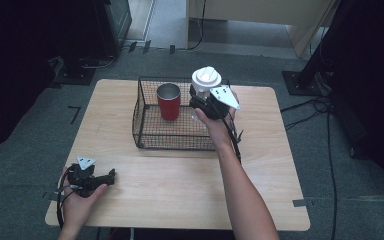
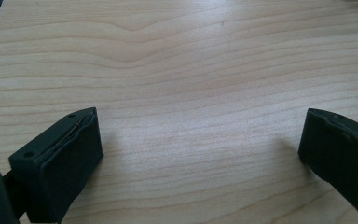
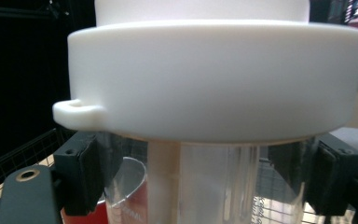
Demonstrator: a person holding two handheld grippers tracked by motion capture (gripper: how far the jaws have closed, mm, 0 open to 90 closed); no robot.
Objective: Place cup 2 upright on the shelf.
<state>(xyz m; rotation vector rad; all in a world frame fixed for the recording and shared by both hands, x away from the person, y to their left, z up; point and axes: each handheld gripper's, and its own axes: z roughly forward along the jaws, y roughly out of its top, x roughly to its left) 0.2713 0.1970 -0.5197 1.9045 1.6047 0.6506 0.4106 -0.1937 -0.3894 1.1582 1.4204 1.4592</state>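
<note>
Right tool (image 1: 203,100) clamped on a clear cup (image 3: 205,186) with a white lid (image 1: 206,76), jaws pressed against its sides just under the lid rim, probably so the rim keeps it from slipping down. Held upright over the right rear corner of the wire basket (image 1: 145,137), above the basket floor; whether being lowered in or lifted out, cannot tell. Red cup (image 1: 169,102) standing upright inside the basket, just left of the held cup, close enough to be knocked. Left tool (image 1: 111,176) resting low over the near left corner of the worktop (image 1: 180,185), jaws spread wide over bare wood, holding nothing, seemingly parked clear of the basket.
</note>
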